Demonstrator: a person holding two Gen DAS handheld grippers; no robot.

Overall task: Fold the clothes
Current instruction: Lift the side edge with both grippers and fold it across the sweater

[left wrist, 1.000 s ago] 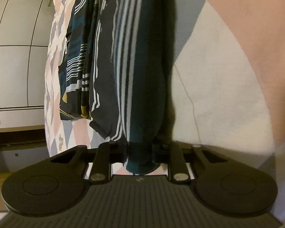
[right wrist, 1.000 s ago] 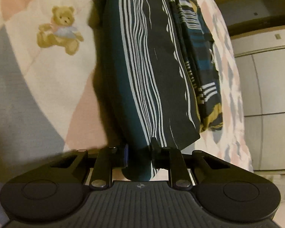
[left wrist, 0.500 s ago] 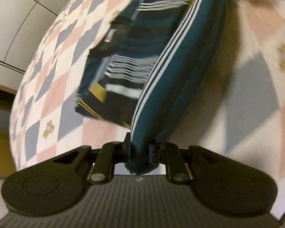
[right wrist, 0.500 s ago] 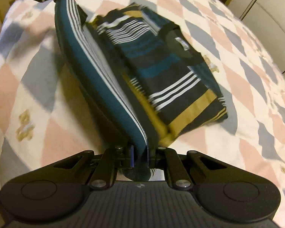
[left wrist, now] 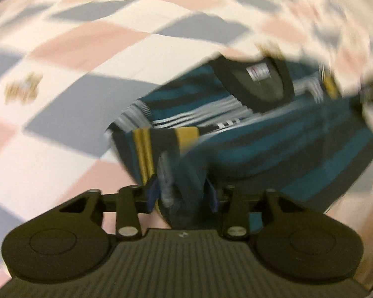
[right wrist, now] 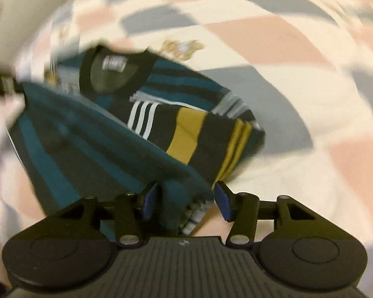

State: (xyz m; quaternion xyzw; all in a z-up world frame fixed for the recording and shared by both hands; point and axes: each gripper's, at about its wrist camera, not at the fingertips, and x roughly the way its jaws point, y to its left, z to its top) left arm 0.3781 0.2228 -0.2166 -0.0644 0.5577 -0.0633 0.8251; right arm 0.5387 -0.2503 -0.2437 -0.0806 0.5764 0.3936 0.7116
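Striped shirt [left wrist: 273, 134] is soft, limp cloth; grip its folded edge. Left fingers [left wrist: 153, 193] pinch a hem. Right fingers [right wrist: 222, 204] stand apart around cloth.

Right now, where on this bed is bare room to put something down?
The checked bedspread lies bare beyond the collar and right of the striped shirt; also left of it in the left view. It is crowded near both grippers, under the fold.
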